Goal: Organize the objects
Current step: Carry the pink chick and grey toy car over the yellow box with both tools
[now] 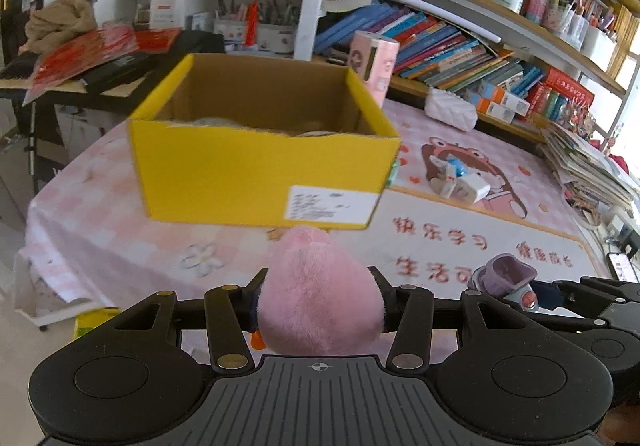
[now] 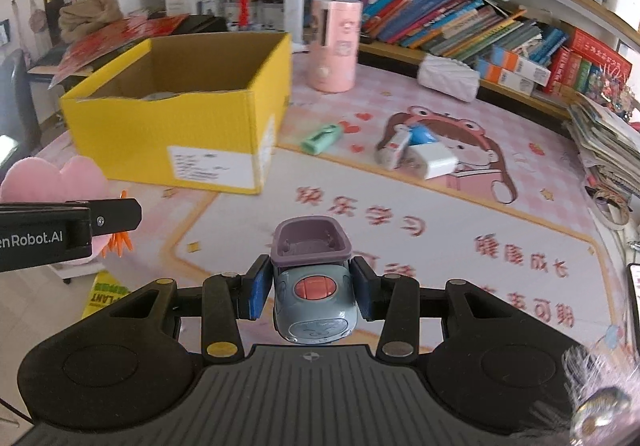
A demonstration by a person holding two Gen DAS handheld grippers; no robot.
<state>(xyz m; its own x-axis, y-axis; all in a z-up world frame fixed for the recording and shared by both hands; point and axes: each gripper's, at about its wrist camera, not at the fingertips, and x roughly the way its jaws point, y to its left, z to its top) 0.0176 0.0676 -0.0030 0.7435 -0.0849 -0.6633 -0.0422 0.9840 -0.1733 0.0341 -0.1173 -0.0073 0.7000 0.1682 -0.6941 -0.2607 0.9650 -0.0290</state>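
In my left gripper (image 1: 320, 296) I hold a pink plush toy (image 1: 320, 302), its fingers pressed into the fur on both sides, and it hangs in the air just short of the near wall of the yellow cardboard box (image 1: 256, 173), which stands toward the far left corner of the table (image 2: 400, 230). My right gripper (image 2: 312, 288) carries a small grey-blue toy car (image 2: 314, 306) with a purple seat, the blue pads closed against its flanks, lifted over the near middle of the table. The box is open at the top, and over its rim I can make out pale shapes lying inside, so I judge some things are already stowed, though the view is too shallow to say what they are. Left on the table, as far as I see, are a mint green eraser-like piece (image 2: 322, 137) just beside the box's right wall, and a small cluster of white and blue items (image 2: 416, 155) on the cartoon girl printed toward the right side. A pink cylindrical holder (image 2: 334, 45) stands behind the box near the far edge, and a white quilted pouch (image 2: 448, 77) lies by the bookshelf (image 2: 460, 21); whether those two belong to the sorting I cannot tell. I reckon the job is roughly midway: two items are in hand and not yet dropped in, and a few more wait on the table.
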